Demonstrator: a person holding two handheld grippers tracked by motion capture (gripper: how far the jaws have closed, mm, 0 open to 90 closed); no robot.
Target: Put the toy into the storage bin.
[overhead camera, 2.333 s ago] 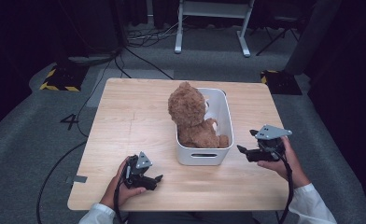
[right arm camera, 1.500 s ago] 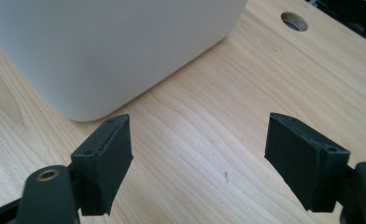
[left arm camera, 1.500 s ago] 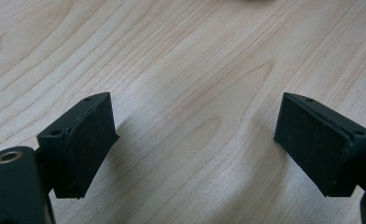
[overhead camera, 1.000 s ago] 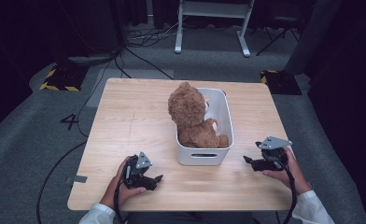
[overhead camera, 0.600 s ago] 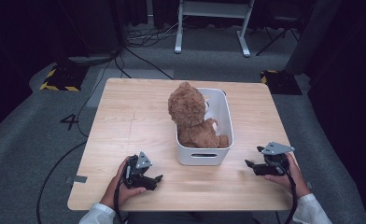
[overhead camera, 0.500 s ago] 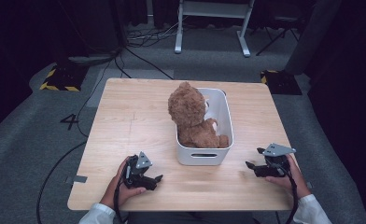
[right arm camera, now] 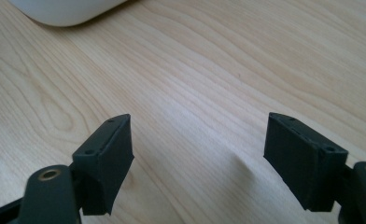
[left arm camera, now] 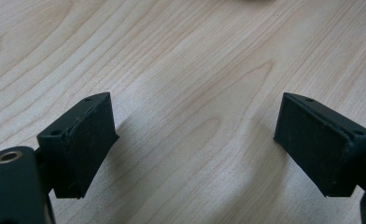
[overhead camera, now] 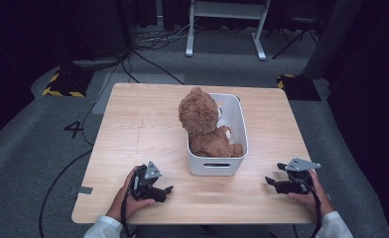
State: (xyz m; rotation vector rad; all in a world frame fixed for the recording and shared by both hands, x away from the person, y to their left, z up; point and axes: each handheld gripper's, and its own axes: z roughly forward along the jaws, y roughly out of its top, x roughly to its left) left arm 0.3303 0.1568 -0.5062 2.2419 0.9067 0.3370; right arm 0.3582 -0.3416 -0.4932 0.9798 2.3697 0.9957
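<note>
A brown teddy bear [overhead camera: 205, 124] sits upright in a white bin [overhead camera: 234, 153] at the middle of the wooden table [overhead camera: 133, 129]. My left gripper [overhead camera: 165, 190] rests low on the table's near left, left of the bin, jaws open on bare wood [left arm camera: 195, 135]. My right gripper [overhead camera: 269, 182] is low over the table's near right, right of the bin, jaws wide apart with nothing between them [right arm camera: 197, 154]. The bin's rounded corner [right arm camera: 64, 11] shows at the top left of the right gripper view.
The table's front edge [overhead camera: 192, 222] runs just behind both hands. Dark floor surrounds the table, with cables [overhead camera: 148, 59], a white stand [overhead camera: 222, 29] at the back and a yellow-black striped base [overhead camera: 63, 91] at the left.
My right gripper has come down and toward the near edge, away from the bin's side. The left gripper, the bear and the bin have stayed put.
</note>
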